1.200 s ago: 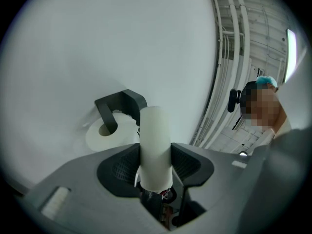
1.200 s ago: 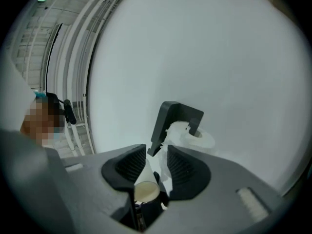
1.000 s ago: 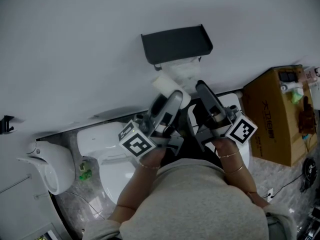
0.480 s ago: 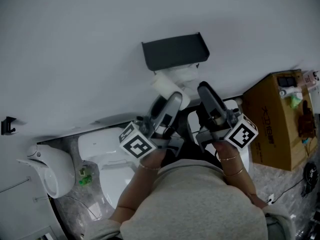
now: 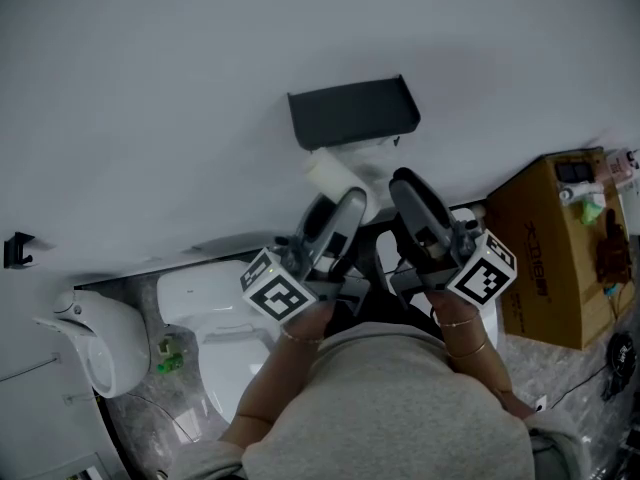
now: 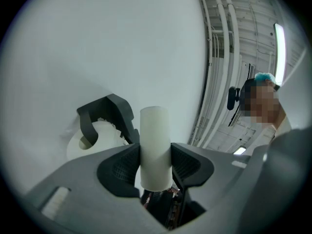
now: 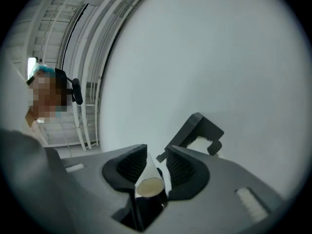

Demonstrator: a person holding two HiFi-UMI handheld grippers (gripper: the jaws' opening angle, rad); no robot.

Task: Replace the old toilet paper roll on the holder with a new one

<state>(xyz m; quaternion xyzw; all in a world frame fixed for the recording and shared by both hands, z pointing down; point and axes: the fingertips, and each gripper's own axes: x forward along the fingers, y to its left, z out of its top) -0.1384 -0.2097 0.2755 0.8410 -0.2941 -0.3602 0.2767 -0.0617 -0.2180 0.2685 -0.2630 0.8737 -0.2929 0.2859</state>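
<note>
Ahead of the left gripper (image 6: pixel 155 165) and the right gripper (image 7: pixel 155 167), on the white wall (image 5: pixel 150 88): one black metal paper holder (image 5: pixel 352 113) carrying one white toilet paper roll (image 6: pixel 101 131).

Change since a second ago: right gripper slightly higher and rolled; left gripper about in place; loads unchanged.

Left gripper: jaws fairly wide, clamped on one upright white cylinder (image 6: pixel 155 135).

Right gripper: jaws narrow, pads against one slim white tube (image 7: pixel 148 184) with a tan end, possibly a bare core.

Below the grippers: one white ceramic toilet (image 5: pixel 215 308). Beside the right gripper: one brown cardboard box (image 5: pixel 550 238).
</note>
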